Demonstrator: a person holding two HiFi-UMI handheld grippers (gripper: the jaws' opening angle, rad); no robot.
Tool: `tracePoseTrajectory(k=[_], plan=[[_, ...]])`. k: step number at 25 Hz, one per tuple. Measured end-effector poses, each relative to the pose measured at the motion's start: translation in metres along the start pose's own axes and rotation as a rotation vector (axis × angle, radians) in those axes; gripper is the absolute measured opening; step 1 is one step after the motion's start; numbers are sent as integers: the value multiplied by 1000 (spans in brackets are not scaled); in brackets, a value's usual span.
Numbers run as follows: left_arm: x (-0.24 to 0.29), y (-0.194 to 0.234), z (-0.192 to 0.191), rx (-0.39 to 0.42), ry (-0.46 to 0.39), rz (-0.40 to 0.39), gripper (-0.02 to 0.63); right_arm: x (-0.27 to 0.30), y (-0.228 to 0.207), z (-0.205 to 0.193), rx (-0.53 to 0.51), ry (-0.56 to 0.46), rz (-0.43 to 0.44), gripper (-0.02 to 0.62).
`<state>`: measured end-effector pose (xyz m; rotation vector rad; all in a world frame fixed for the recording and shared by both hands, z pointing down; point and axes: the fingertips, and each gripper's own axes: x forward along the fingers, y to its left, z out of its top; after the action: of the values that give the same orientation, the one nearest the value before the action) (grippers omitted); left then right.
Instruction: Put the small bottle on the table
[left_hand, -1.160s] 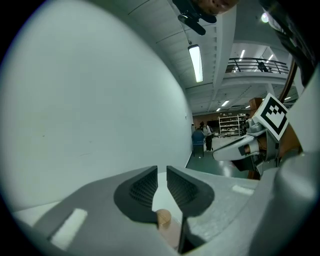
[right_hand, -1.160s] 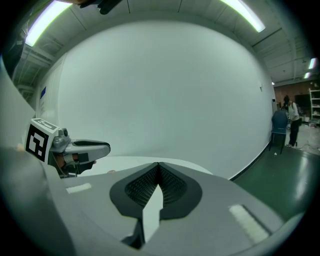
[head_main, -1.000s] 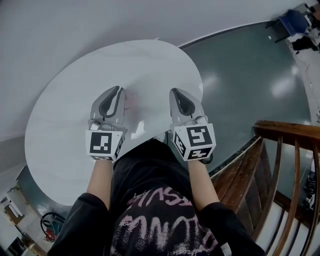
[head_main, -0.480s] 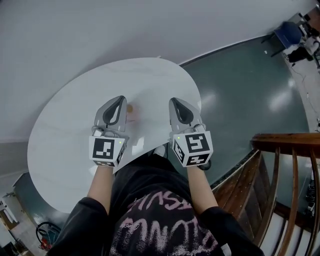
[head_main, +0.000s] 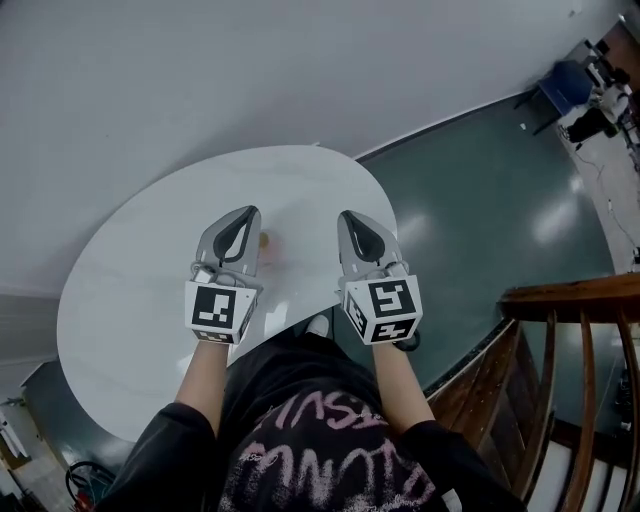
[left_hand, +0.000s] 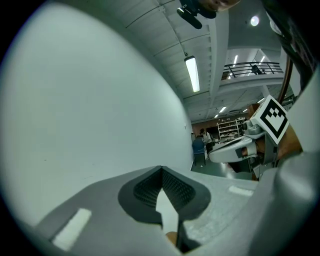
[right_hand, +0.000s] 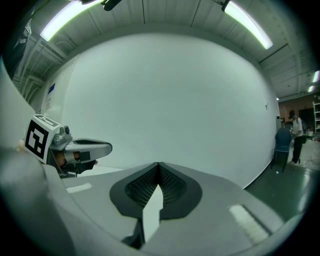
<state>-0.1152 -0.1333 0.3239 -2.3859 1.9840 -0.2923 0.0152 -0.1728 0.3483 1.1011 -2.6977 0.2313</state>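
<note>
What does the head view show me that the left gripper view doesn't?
Head view only: the whole white table, the small bottle on it beside the left gripper, and the wooden railing. Left gripper view only: that gripper's jaws shut on nothing, a ceiling light, distant shelves; a brownish speck low in the gap is unidentifiable. Both: the right gripper and the white wall.

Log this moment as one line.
left gripper: shut | right gripper: shut | small bottle: on table, between the grippers, close beside the left one | task: placement looks done
</note>
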Motion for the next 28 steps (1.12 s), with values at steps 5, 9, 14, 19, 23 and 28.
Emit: tracePoseTrajectory(k=[5,9,14,19,23,28], plan=[[-1,-2,8,9,-16,-3,0,-4,-1,7,-18,-16,-7,9],[-2,-3,15,14,-28,-4,0,-7,-2,15,-17,-36,-13,9],[-3,-1,22,20,-36,-5,0,-6,1,23,-28,-53,-16,9],[-5,0,26,21,-43,3,0,-8,2,26,-32,-64,-16,9],[-6,0,27,19,-47,9,0,-8,3,28,-33,-70,-14,9],[-8,1,28,18,-51,19,0,-10,2,29,-21,-80,-18,8]])
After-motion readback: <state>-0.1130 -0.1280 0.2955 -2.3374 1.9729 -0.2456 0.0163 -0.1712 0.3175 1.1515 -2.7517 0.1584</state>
